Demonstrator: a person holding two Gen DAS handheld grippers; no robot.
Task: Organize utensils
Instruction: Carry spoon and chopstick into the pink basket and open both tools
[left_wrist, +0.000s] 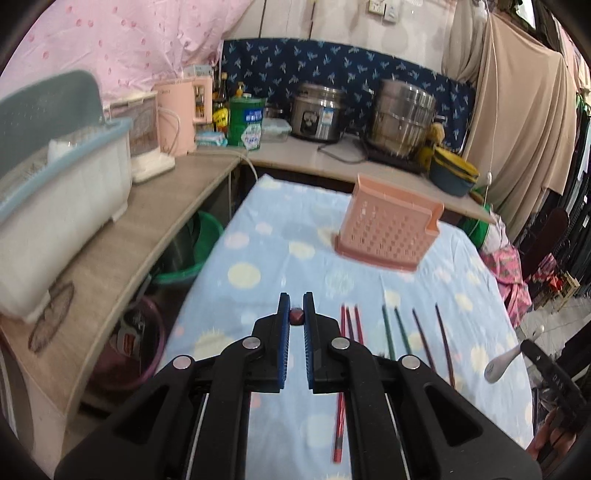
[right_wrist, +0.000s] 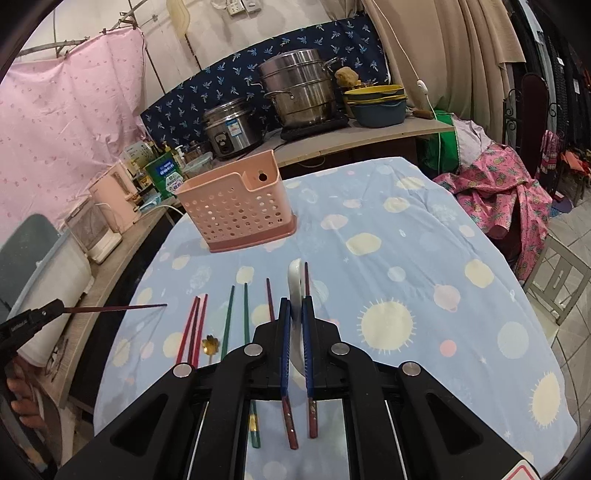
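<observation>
A pink perforated utensil holder (left_wrist: 388, 229) (right_wrist: 238, 214) stands upright on the blue patterned tablecloth (right_wrist: 406, 258). My left gripper (left_wrist: 296, 306) is shut on a dark red chopstick (left_wrist: 296, 316), seen end-on; from the right wrist view the chopstick (right_wrist: 114, 307) sticks out level above the cloth. My right gripper (right_wrist: 295, 304) is shut on a white ceramic spoon (right_wrist: 295, 291), held above the cloth; it also shows in the left wrist view (left_wrist: 504, 363). Red chopsticks (right_wrist: 192, 328), green chopsticks (right_wrist: 236, 317) and dark maroon chopsticks (left_wrist: 432, 339) lie in a row in front of the holder. A small gold spoon (right_wrist: 210, 345) lies among them.
A wooden counter (left_wrist: 122, 251) runs along the left with a dish rack (left_wrist: 55, 206) and a pink kettle (left_wrist: 183, 118). A rice cooker (right_wrist: 231, 127), steel steamer pot (right_wrist: 299, 88) and stacked bowls (right_wrist: 376, 103) sit behind the table. Basins (left_wrist: 188, 254) stand below the counter.
</observation>
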